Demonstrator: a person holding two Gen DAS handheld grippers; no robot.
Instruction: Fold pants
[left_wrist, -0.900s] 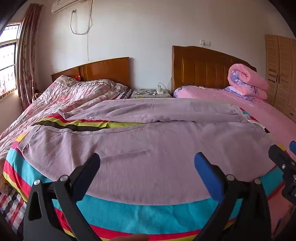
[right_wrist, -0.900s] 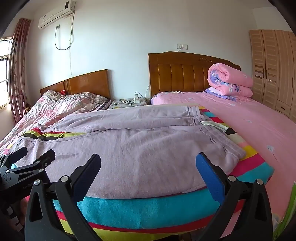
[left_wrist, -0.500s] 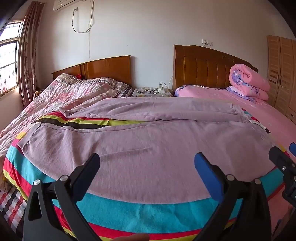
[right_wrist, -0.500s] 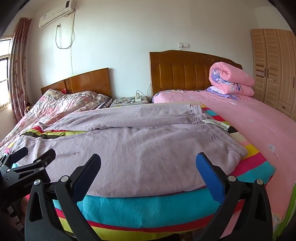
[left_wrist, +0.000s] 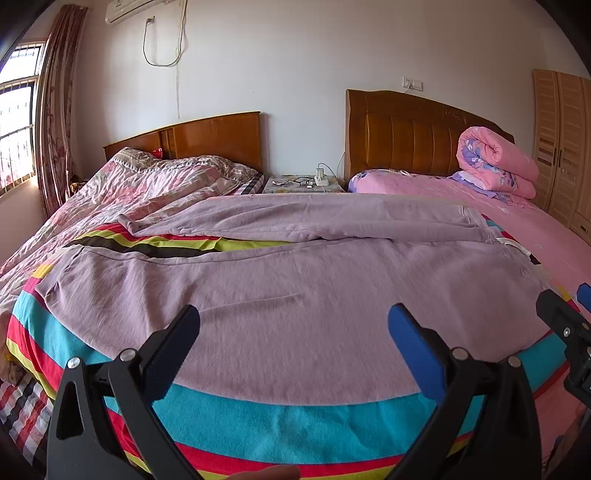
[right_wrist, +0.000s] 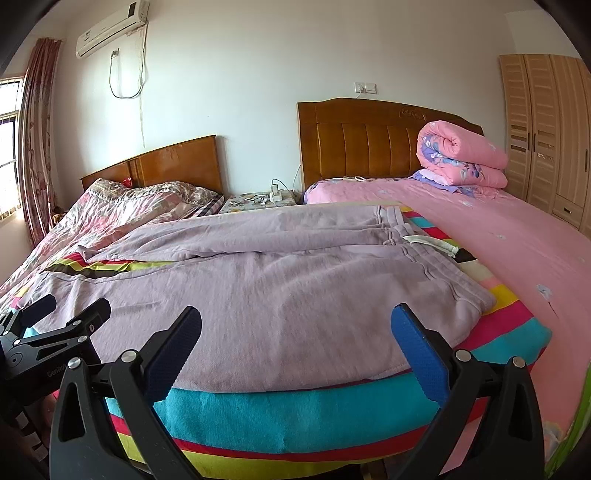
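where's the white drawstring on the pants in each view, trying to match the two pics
Left wrist view: the white drawstring lies at the right edge of the lilac pants, far right of the picture at mid height.
Right wrist view: the white drawstring sits right of centre, at the waistband, pointing toward the pink bed.
Shared landmark: the rolled pink quilt against the right headboard.

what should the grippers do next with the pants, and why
Probably ease both down to the near edge of the pants and close on it. The left gripper and right gripper are open and empty above the pants, which lie flat with both legs apart, unfolded.
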